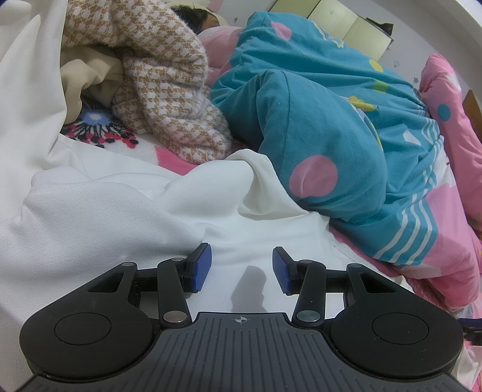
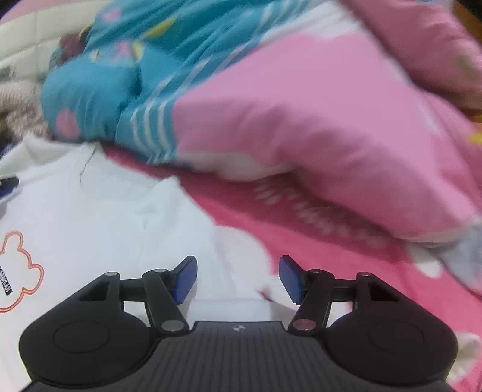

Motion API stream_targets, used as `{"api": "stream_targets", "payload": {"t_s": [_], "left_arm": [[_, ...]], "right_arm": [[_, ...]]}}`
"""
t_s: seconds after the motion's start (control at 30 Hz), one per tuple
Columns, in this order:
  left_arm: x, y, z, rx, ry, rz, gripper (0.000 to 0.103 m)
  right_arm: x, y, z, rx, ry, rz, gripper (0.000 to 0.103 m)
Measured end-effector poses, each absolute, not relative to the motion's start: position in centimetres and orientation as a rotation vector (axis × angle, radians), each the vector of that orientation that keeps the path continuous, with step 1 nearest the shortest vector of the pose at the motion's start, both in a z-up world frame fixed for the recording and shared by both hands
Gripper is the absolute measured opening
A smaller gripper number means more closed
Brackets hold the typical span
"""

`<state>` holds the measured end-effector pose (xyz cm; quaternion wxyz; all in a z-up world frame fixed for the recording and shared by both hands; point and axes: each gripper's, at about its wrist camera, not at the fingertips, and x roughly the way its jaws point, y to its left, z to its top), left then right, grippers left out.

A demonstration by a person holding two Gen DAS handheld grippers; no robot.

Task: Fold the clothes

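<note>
Bed: a pink bed sheet [image 2: 346,259] with white shapes covers the surface I work on; the right wrist view is blurred.
Quilt: a teal and pink quilt [image 1: 331,120] lies heaped on the far right of the bed, touching the far edge of the white garment.
Room: pale padded panels [image 1: 346,21] stand at the far end of the bed.
Person: someone lies at the far end, dark hair [image 1: 192,15] showing above the quilt.
Other clothes: a brown-and-white houndstooth garment [image 1: 162,90] sits piled far left, over a flower-print blanket [image 1: 99,126].
Task garment: a white garment [image 1: 120,205], rumpled, lies spread on the near bed under both claws; an orange outline print [image 2: 21,271] shows at its left.
Left claw [image 1: 242,268]: pads spread, nothing between them, low over the white cloth.
Right claw [image 2: 238,279]: pads spread, empty, above the garment's right edge where it meets the pink sheet.
</note>
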<state>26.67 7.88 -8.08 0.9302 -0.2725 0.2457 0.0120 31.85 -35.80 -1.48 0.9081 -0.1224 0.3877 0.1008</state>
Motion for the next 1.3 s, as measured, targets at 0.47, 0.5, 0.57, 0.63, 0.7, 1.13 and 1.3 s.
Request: {"api": "stream_targets", "payload": {"t_s": [0.47,0.5,0.57,0.63,0.7,1.13,1.3], "left_arm": [[26.7,7.9,-8.1,-0.559,0.503,0.026,0.045],[26.7,7.9,-8.1,-0.559,0.503,0.026,0.045],[26.7,7.9,-8.1,-0.559,0.503,0.025,0.045],[26.7,7.9,-8.0,-0.559,0.503,0.025,0.045],[26.7,7.9,-8.1,-0.559,0.503,0.025,0.045],[26.7,7.9,-8.0,-0.563,0.504,0.023,0.045],[26.7,8.0,-8.1,-0.569,0.501,0.020,0.045]], "right_arm": [[32.0,-34.1,-3.6,-0.390,0.781,0.154,0.003],[32.0,-33.9,-3.5,-0.424,0.759,0.125,0.003],[32.3,-33.5,-3.8,-0.472,0.742,0.087,0.003],[32.9,-32.8,-5.0,-0.516,0.749,0.061,0.003],[33.6,-32.2,-6.8,-0.565,0.751,0.023,0.005],[34.1,-33.6,-2.4,-0.115,0.715,0.074,0.030],[38.0,-31.3,-5.4,-0.004,0.831,0.142,0.028]]}}
